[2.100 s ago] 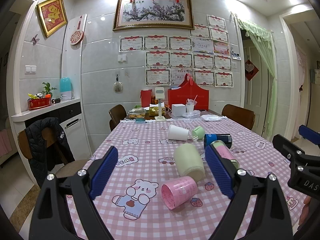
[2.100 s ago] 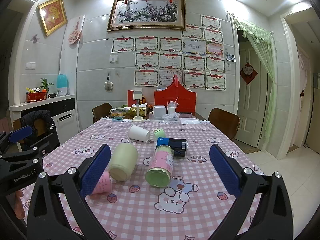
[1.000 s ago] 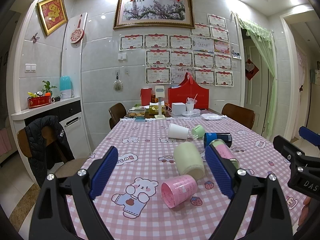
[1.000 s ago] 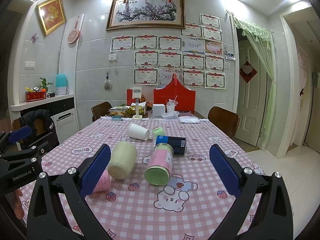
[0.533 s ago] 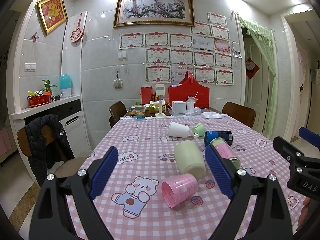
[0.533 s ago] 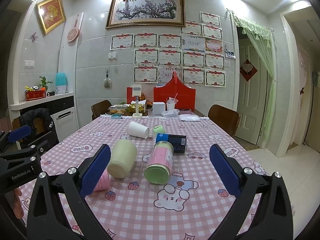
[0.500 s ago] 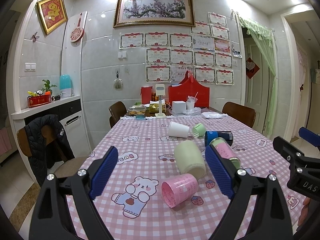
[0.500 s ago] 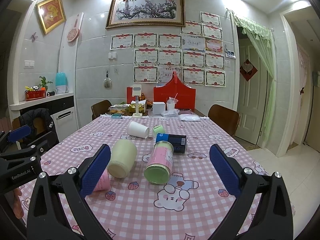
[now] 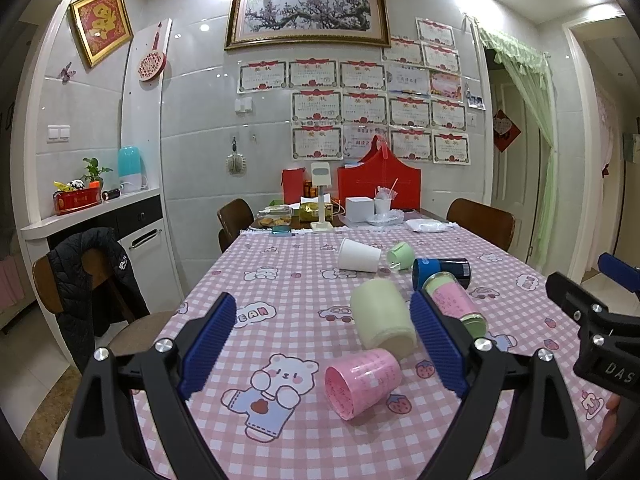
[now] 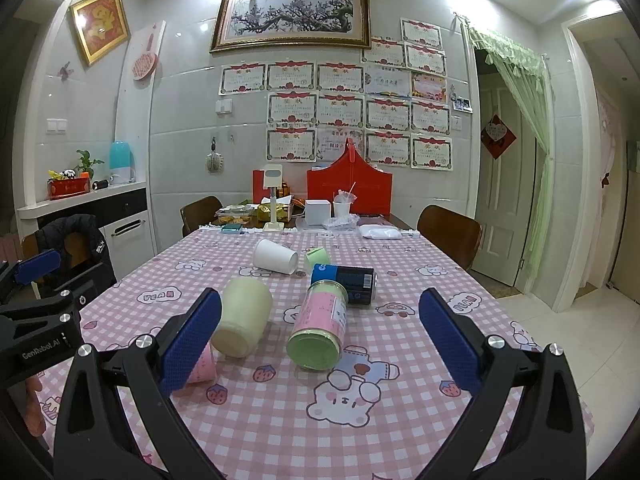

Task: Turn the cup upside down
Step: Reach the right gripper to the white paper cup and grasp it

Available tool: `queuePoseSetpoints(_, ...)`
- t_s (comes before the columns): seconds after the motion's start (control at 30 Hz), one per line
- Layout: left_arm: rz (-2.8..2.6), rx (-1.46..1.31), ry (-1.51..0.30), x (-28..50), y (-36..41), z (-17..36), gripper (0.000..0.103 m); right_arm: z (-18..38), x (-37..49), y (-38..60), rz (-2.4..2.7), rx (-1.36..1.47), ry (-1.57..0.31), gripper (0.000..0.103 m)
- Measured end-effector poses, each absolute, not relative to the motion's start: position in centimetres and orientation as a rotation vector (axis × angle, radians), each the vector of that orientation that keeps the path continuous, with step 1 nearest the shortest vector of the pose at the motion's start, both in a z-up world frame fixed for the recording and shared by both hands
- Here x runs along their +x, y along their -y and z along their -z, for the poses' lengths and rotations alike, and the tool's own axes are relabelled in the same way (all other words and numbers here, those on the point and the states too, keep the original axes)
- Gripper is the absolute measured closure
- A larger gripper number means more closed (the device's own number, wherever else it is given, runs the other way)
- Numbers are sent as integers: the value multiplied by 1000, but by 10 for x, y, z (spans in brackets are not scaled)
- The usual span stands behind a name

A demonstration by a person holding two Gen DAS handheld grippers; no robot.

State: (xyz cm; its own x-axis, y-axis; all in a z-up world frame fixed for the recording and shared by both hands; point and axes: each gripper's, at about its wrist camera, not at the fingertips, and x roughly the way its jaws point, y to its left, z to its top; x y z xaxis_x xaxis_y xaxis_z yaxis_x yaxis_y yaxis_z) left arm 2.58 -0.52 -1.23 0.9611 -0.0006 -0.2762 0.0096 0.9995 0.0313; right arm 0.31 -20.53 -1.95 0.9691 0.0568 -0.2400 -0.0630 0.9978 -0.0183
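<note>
Several cups lie on their sides on the pink checked tablecloth [image 9: 280, 280]. A pink cup [image 9: 362, 378] lies nearest, mouth toward me. A cream cup [image 9: 384, 318] lies behind it, then a pink-and-green cup [image 9: 454, 306], a dark blue cup [image 9: 440, 270], a white paper cup [image 9: 359, 256] and a small green cup [image 9: 401, 255]. My left gripper [image 9: 326, 350] is open above the near table, the pink cup between its fingers' line. My right gripper [image 10: 320, 338] is open, facing the pink-and-green cup [image 10: 320, 326] and the cream cup [image 10: 244, 318].
The far table end holds a red box [image 9: 378, 184], a white box [image 9: 359, 210], food containers and a small lamp. Brown chairs [image 9: 480, 222] stand at the sides. A chair with a black jacket [image 9: 92, 276] stands left. A doorway with a green curtain is at the right.
Both grippers have drifted only slightly; the scene sits a little lower in view. The cups have not moved, and both grippers stay open.
</note>
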Motion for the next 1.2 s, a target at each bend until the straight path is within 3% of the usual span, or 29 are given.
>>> queuePoseSetpoints(0.63, 48, 29, -415, 106, -7, 11, 16, 3, 82, 202, -140, -72, -307, 8)
queuePoseSetpoints(0.9, 123, -14, -547, 189, -22, 5, 16, -12, 175, 174, -252, -233, -359, 8)
queuePoseSetpoints(1.2, 49, -10, -679, 305, -46, 13, 16, -2, 306, 122, -446, -409, -540, 8)
